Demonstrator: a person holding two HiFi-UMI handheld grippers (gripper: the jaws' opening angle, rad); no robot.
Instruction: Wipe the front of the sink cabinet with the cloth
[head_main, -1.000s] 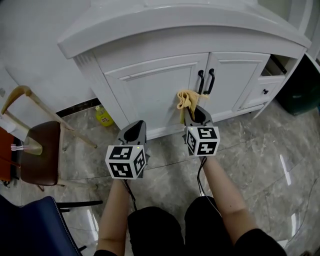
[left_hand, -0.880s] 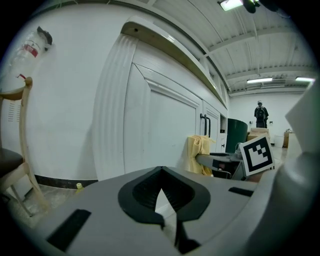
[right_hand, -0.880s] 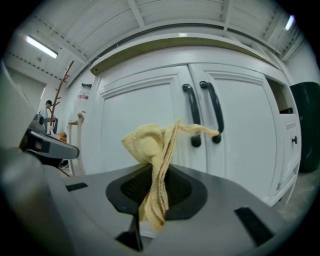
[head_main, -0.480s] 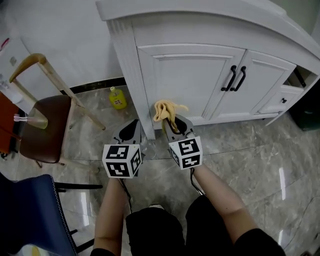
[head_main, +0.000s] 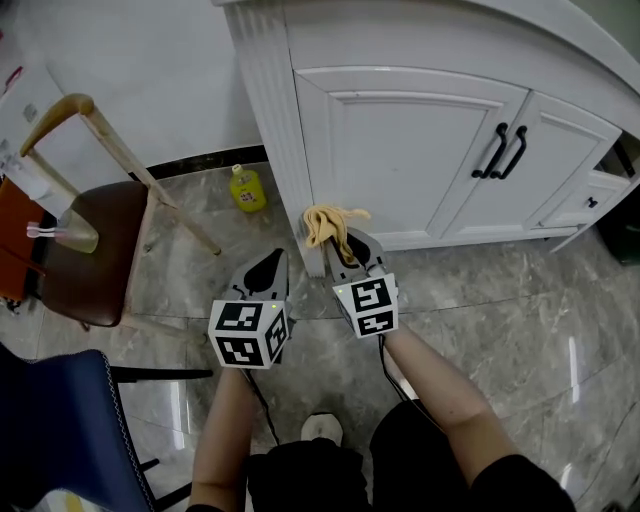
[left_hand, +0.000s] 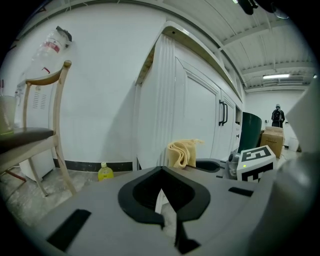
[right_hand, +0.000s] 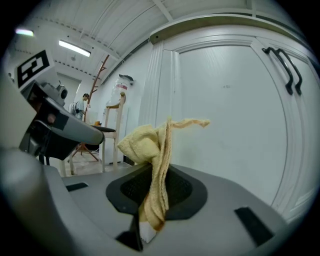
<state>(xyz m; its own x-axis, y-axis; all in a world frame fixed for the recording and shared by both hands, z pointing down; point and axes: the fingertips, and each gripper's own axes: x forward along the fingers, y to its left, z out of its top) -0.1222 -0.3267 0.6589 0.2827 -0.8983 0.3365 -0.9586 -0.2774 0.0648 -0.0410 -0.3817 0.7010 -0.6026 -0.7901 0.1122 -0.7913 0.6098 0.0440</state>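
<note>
Right claw (right_hand: 149, 220) clamps cloth (right_hand: 150, 150) — folds bunch just beyond it.

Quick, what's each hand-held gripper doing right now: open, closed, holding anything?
Left hand-held gripper: closed, nothing in it.
Right hand-held gripper: closed on the yellow cloth.

Your right gripper (right_hand: 151, 212) has its jaws closed on the yellow cloth (right_hand: 150, 147), which stands up bunched before the white cabinet door (right_hand: 225, 130). Two black door handles (right_hand: 286, 70) sit upper right, and your left gripper (right_hand: 60, 127) shows at the left.
</note>
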